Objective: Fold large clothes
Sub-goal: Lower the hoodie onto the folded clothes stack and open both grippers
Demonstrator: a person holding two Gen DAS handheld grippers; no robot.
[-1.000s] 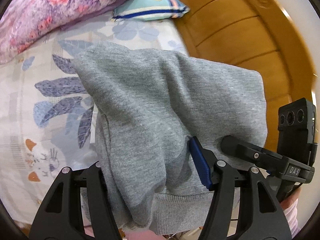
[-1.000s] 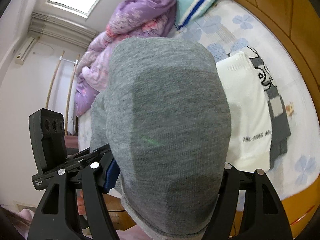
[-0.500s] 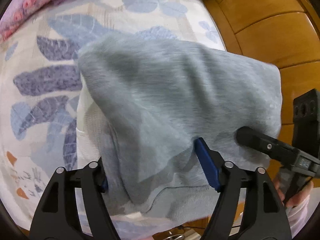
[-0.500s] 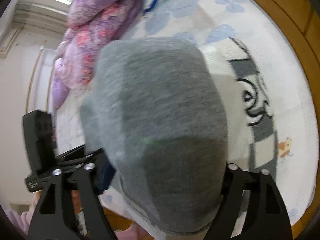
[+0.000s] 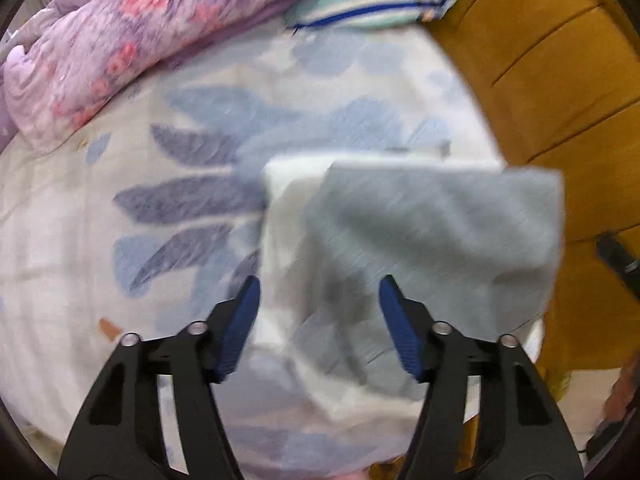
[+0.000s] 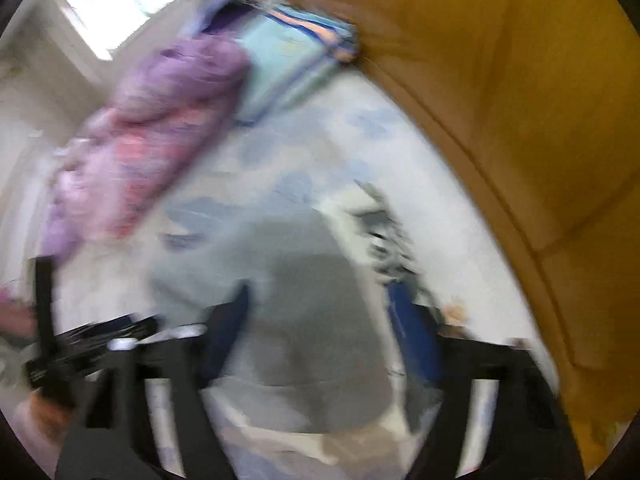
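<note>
Grey sweatshirt (image 5: 432,236) seemingly beneath parted jaws

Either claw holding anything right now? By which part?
Left claw: nothing; its jaws, just closing, straddle the grey sweater without pinching it. Right claw, also just closing: sweater between its jaws, too blurred to tell a hold.

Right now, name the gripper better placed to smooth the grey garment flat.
Left, probably. The left gripper sits open directly over the grey garment lying on the white garment, sharply seen. The right gripper view is too blurred to judge.
</note>
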